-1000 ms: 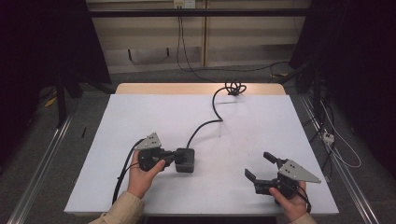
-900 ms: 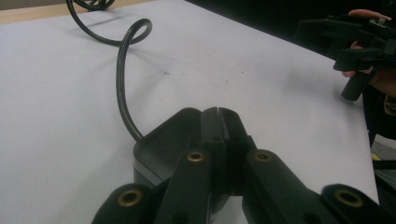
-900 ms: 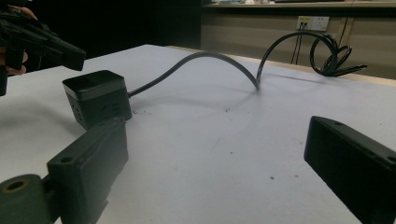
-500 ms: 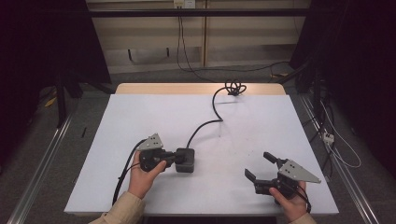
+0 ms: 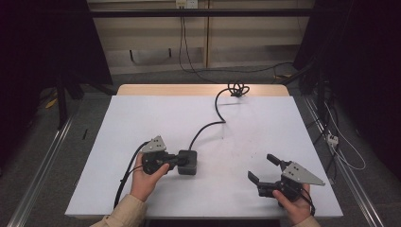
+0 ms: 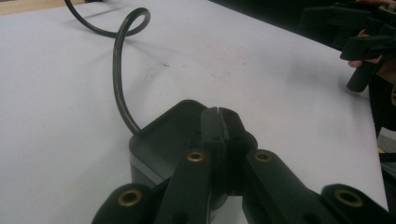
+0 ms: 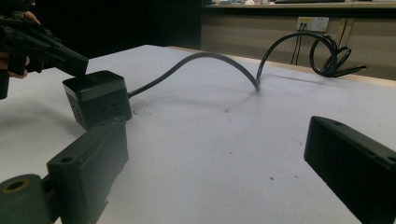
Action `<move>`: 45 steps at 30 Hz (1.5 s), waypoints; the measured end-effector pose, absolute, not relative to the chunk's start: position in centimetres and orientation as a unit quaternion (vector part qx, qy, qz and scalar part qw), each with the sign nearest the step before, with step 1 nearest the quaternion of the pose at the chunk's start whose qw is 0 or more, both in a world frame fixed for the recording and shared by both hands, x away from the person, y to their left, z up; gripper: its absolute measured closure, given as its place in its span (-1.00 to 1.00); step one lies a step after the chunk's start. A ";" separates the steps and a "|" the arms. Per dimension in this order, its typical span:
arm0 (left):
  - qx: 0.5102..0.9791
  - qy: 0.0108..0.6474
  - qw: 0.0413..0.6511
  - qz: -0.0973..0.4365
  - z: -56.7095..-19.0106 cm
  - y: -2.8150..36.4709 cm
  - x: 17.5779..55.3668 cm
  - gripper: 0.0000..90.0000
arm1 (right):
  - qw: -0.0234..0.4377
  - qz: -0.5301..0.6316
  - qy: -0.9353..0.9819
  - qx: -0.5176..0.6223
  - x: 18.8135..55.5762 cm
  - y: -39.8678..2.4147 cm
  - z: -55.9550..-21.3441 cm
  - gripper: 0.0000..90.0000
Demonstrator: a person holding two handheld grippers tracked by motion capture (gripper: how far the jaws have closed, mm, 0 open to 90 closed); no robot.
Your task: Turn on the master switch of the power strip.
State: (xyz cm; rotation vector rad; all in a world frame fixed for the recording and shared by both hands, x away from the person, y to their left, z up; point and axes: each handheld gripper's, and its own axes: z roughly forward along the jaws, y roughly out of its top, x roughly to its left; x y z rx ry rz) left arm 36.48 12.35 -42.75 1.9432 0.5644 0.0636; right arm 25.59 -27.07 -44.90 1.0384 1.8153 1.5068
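A black cube power socket (image 5: 192,165) lies on the white table (image 5: 142,118), left of centre near the front. Its black cable (image 5: 208,125) curves back to a coil (image 5: 238,89) at the far edge. My left gripper (image 5: 181,161) is shut, jaws pressed together with nothing between them, its tips resting over the cube's top (image 6: 159,140). In the left gripper view those tips (image 6: 218,116) meet at a thin seam. My right gripper (image 5: 263,168) stands open at the front right, well apart from the cube (image 7: 95,95), nothing between its jaws (image 7: 217,135).
The cable (image 7: 210,58) arches above the table between the cube and the coil (image 7: 331,53). A wall outlet (image 7: 312,23) sits behind the table. Loose wires lie on the floor at the right (image 5: 335,142). Bare white surface lies between the two grippers.
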 end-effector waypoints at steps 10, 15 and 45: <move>0.812 0.234 0.533 0.023 -42.9 12.4 36.5 1.00 | 0.278 0.562 0.677 0.386 25.6 -27.1 -44.9 -0.88; 0.814 0.232 0.532 0.024 -42.9 12.4 36.5 1.00 | 0.278 0.561 0.677 0.386 25.6 -27.1 -44.9 -0.88; 0.814 0.237 0.529 0.025 -43.0 12.2 36.3 1.00 | 0.277 0.562 0.678 0.385 25.6 -27.0 -44.9 -0.88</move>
